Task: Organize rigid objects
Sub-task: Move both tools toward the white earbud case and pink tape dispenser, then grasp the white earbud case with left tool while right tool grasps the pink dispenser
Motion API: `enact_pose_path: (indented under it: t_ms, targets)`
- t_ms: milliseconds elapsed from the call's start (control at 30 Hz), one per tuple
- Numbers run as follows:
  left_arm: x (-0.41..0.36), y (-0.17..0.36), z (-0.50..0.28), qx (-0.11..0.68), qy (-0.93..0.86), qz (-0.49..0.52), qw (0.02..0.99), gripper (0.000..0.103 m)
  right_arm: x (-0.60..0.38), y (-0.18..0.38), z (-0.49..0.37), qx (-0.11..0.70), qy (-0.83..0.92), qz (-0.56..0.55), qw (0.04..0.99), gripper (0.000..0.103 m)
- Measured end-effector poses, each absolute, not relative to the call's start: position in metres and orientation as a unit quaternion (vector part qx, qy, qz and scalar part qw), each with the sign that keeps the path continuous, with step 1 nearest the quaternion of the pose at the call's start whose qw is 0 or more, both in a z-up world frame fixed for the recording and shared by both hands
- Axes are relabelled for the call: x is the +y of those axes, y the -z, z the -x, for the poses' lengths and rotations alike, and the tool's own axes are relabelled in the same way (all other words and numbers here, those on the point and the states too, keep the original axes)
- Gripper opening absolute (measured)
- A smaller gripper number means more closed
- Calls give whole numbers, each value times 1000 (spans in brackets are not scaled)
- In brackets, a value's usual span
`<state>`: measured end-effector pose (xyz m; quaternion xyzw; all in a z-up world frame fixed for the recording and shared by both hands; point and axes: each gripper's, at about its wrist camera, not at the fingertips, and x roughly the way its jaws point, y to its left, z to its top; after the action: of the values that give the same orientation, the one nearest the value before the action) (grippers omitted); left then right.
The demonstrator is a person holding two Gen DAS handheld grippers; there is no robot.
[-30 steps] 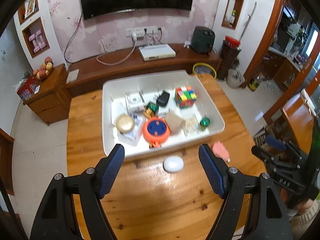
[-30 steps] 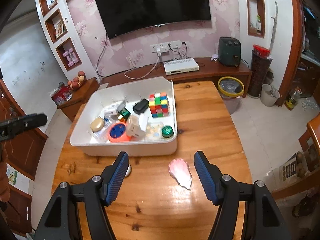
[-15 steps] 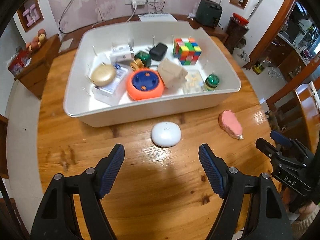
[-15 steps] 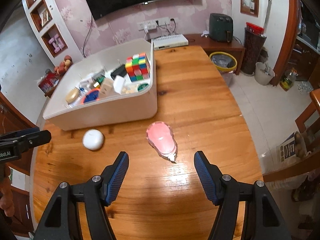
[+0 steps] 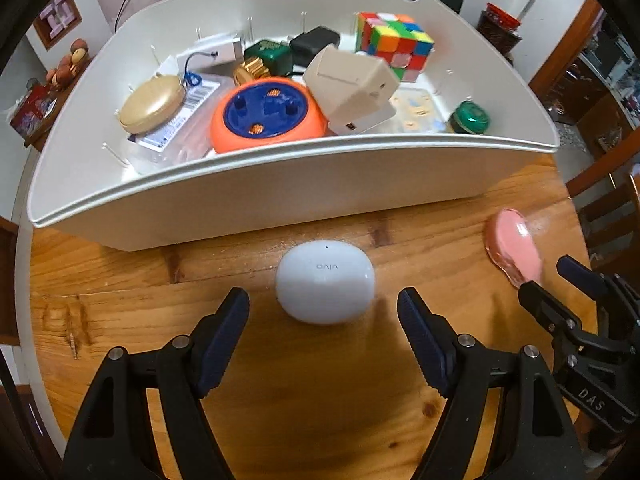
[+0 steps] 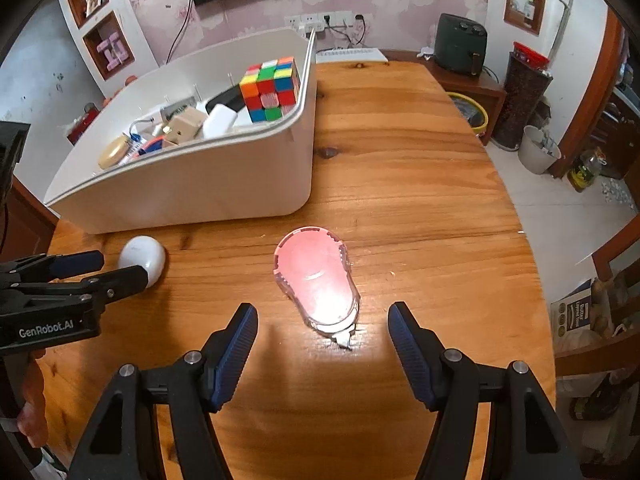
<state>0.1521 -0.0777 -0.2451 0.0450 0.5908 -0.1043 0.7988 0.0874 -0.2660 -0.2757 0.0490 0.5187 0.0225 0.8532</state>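
A white earbud case (image 5: 325,281) lies on the wooden table just in front of the white bin (image 5: 280,196). My left gripper (image 5: 323,304) is open, its fingers either side of the case's near end, not touching. A pink correction-tape dispenser (image 6: 318,278) lies on the table right of the bin; it also shows in the left wrist view (image 5: 513,245). My right gripper (image 6: 323,316) is open, low over the table, its tips flanking the dispenser's near end. The earbud case (image 6: 143,259) shows at the left of the right wrist view, between the left gripper's fingers (image 6: 120,280).
The bin holds a Rubik's cube (image 5: 394,44), an orange and blue round gadget (image 5: 268,114), a beige box (image 5: 352,84), a gold compact (image 5: 154,102), a green jar (image 5: 470,117) and other small items. The table edge (image 6: 532,264) curves at the right, chairs beyond.
Both grippers have dropped and moved forward. The left one closed in on the earbud case, the right one on the pink dispenser. Both stay open.
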Motion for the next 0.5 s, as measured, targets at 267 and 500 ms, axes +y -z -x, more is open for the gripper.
enact_pose_path:
  t_ms: [267, 500]
  targets:
    - [-69, 260, -157, 600, 75, -26, 796, 79, -264, 291, -98, 526, -21, -31, 850, 69]
    - [-68, 261, -150, 586, 62, -26, 807, 79, -261, 296, -108, 524, -21, -18, 851, 69]
